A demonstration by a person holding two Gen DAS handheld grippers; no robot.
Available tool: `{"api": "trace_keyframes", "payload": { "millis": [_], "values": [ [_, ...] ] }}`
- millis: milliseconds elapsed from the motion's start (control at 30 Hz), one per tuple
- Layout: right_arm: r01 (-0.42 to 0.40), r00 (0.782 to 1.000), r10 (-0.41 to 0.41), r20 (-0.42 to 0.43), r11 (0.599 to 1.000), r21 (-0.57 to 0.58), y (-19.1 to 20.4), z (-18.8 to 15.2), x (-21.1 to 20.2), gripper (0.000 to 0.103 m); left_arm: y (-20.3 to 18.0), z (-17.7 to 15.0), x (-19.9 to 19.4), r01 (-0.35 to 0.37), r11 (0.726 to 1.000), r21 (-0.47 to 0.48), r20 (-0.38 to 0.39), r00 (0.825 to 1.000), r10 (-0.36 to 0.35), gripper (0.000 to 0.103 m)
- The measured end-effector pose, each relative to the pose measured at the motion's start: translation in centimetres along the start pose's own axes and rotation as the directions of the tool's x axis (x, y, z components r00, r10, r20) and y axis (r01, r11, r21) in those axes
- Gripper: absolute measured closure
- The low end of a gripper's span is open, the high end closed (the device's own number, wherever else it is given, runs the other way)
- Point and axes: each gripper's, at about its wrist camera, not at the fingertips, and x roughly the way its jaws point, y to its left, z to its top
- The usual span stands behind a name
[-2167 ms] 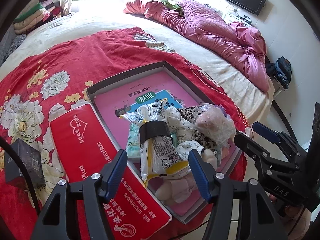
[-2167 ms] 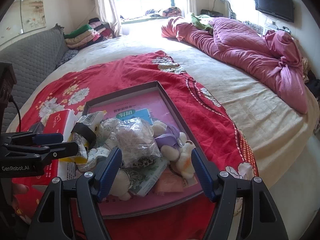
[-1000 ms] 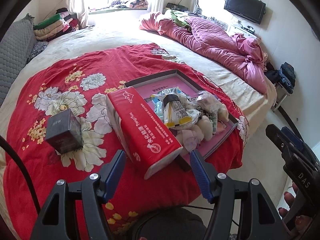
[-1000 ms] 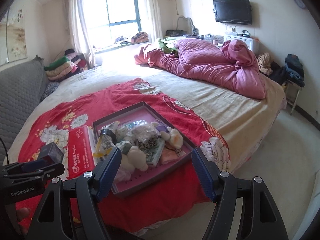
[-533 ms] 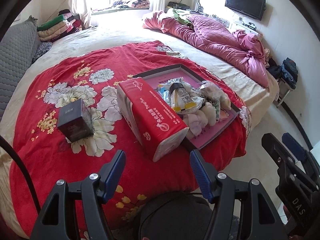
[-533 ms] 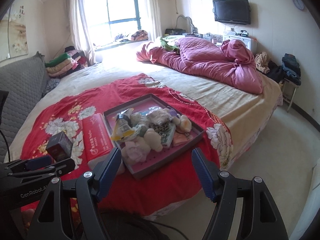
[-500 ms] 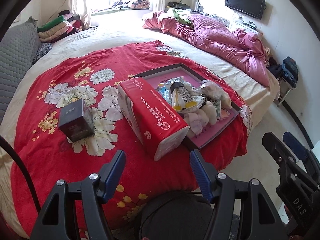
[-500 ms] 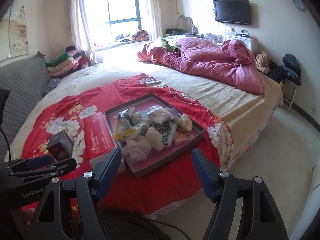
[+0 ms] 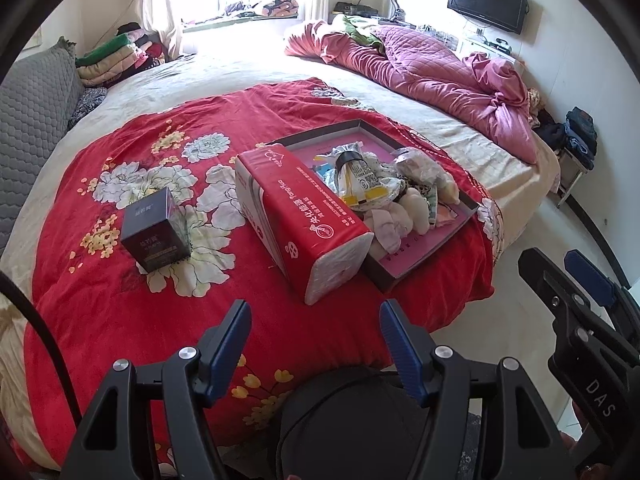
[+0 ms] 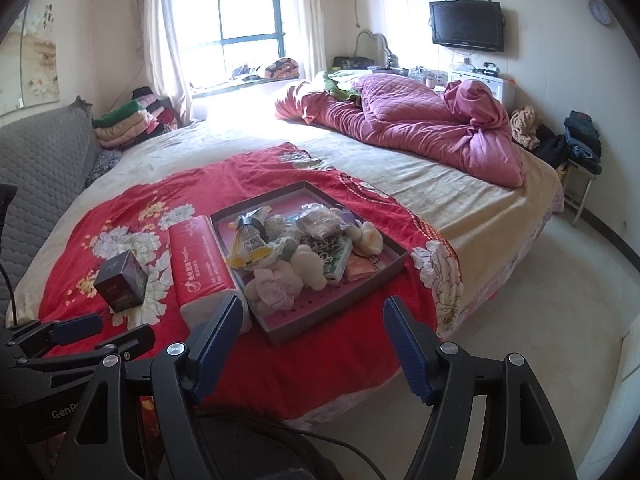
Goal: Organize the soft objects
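A shallow grey tray with a pink floor (image 9: 404, 268) (image 10: 304, 326) lies on the red flowered blanket (image 9: 100, 292) (image 10: 132, 204). It holds a pile of soft things: a snack packet (image 9: 360, 178) (image 10: 250, 242), plush toys (image 9: 416, 210) (image 10: 308, 268) and a clear bag (image 10: 316, 222). A red tissue pack (image 9: 304, 212) (image 10: 198, 260) lies beside the tray's left side. My left gripper (image 9: 314, 346) and my right gripper (image 10: 310, 344) are both open and empty, held back from the bed's near edge.
A dark small box (image 9: 154, 232) (image 10: 122, 284) stands on the blanket left of the tissue pack. A crumpled pink quilt (image 10: 420, 128) lies at the far right of the bed. Folded clothes (image 10: 128, 120) are stacked by the window. Bare floor (image 10: 540, 300) lies to the right.
Both grippers have drawn back and up from the tray, so the whole bed now shows. Both stayed open and empty. Things on the bed have not moved.
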Motion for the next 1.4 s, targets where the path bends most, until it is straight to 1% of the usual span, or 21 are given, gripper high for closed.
{"api": "trace_keyframes", "payload": {
  "millis": [600, 1100, 1400],
  "values": [
    [-0.005, 1.0, 0.005, -0.03, 1.0, 0.0, -0.01, -0.64, 0.58, 0.029, 0.03, -0.51, 0.12, -0.007, 1.0, -0.015, 0.0, 1.0, 0.007, 0.037],
    [-0.008, 0.999, 0.008, -0.034, 1.0, -0.001, 0.13, -0.79, 0.77, 0.029, 0.38, -0.6, 0.27, -0.014, 1.0, -0.021, -0.011, 1.0, 0.014, 0.037],
    [-0.009, 0.999, 0.009, -0.035, 1.0, 0.0, 0.16, -0.91, 0.86, 0.029, 0.39, -0.54, 0.03, -0.019, 1.0, -0.019, -0.003, 1.0, 0.019, 0.037]
  ]
}}
